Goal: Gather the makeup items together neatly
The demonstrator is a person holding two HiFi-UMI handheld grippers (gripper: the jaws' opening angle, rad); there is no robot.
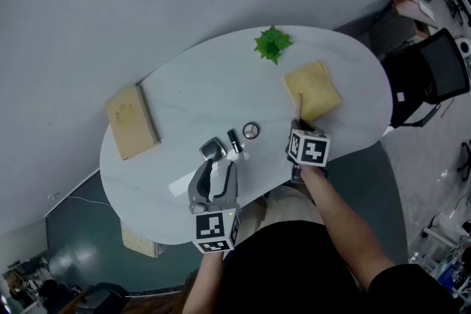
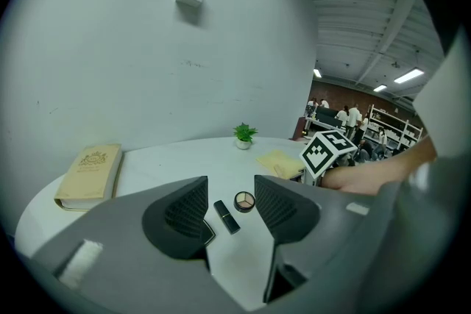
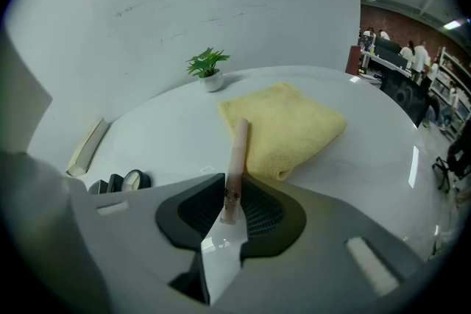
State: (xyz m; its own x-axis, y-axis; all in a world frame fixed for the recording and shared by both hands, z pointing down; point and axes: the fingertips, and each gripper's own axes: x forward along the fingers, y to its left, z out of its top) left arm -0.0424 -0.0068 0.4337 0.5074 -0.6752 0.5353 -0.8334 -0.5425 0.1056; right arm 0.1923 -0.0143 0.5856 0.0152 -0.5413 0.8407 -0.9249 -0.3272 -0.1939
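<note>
On the white oval table point(image 1: 199, 84), a square black compact point(image 1: 213, 150), a black lipstick point(image 1: 234, 140) and a round compact point(image 1: 251, 131) lie close together near the front edge. My left gripper point(image 1: 213, 176) is open just short of them. In the left gripper view the lipstick point(image 2: 226, 217) and round compact point(image 2: 244, 200) show between the parted jaws of the left gripper point(image 2: 229, 182), untouched. My right gripper point(image 3: 234, 186) is shut on a slim pink tube point(image 3: 237, 151), whose far end rests on the yellow cloth point(image 3: 287, 129). From the head view, that gripper point(image 1: 297, 130) sits at the cloth's near corner.
A tan book point(image 1: 131, 121) lies at the table's left end. A small green plant point(image 1: 272, 44) stands at the far edge, and the folded yellow cloth point(image 1: 313, 90) lies to the right. A black office chair point(image 1: 434, 77) stands beyond the right end.
</note>
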